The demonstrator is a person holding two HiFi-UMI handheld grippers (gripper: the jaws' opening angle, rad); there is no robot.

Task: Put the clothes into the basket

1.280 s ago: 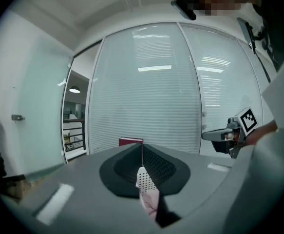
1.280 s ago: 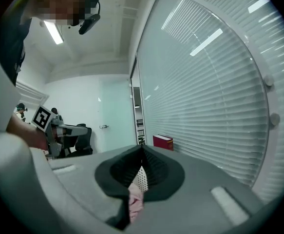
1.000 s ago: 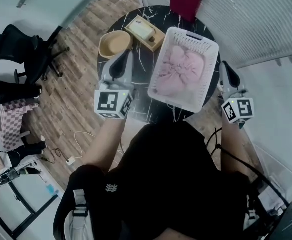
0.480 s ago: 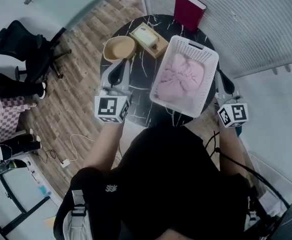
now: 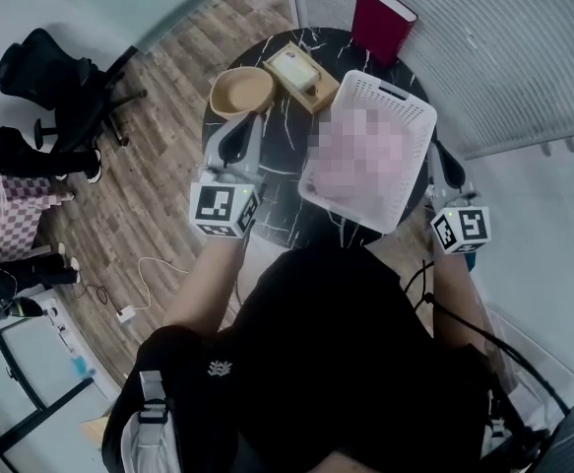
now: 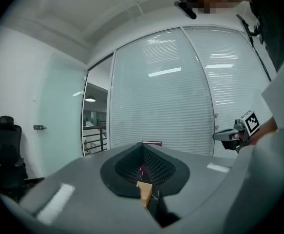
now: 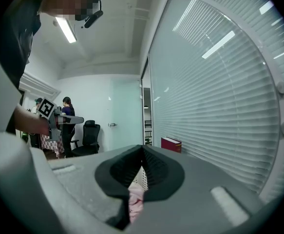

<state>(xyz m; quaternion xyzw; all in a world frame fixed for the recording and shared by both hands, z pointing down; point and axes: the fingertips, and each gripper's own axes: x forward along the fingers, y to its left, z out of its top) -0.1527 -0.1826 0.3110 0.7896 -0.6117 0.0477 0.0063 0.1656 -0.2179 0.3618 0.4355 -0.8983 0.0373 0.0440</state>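
A white slatted basket (image 5: 385,85) stands on the round black marble table (image 5: 277,141), and the pink clothes (image 5: 365,156) lie bundled inside it. My left gripper (image 5: 235,138) hovers over the table just left of the basket, its jaws shut and empty (image 6: 142,152). To the basket's right, past the table's edge, my right gripper (image 5: 442,161) is also shut on nothing (image 7: 142,155). Through the slit between its jaws a bit of basket wall (image 7: 138,178) and pink cloth (image 7: 134,201) shows.
A wooden bowl (image 5: 242,92), a wooden tissue box (image 5: 301,70) and an upright red book (image 5: 383,20) stand at the table's far side. An office chair (image 5: 60,77) is on the wood floor to the left. Window blinds curve behind the table. A person (image 7: 66,123) stands in the background.
The head view has drifted a little. Both grippers stay shut on either side of the basket, and the clothes lie in it as before.
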